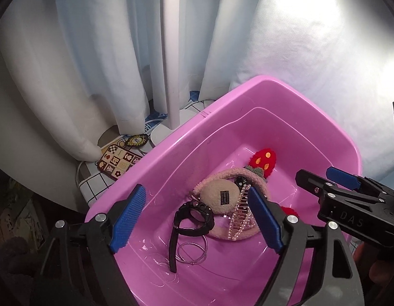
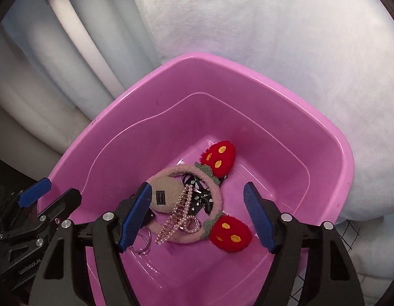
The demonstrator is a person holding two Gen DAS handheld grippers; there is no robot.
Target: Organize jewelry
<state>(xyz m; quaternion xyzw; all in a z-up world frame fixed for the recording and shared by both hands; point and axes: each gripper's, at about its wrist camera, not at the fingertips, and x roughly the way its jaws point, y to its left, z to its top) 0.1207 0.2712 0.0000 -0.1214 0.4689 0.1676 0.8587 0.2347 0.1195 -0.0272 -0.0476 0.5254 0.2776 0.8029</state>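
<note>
Both grippers tilt steeply down over a pink basin (image 1: 156, 158), side by side; the left gripper (image 1: 199, 218) stands wide with nothing between its blue pads, and the right gripper (image 2: 197, 214) is likewise spread and empty; below and ahead of the left lie a black watch (image 1: 189, 219), thin wire hoops (image 1: 193, 252) and a beige plush clip (image 1: 223, 195); under the right sit a pearl hair claw (image 2: 177, 216) on a pink strawberry headband (image 2: 217, 196), all on the basin floor, untouched by either tool.
</note>
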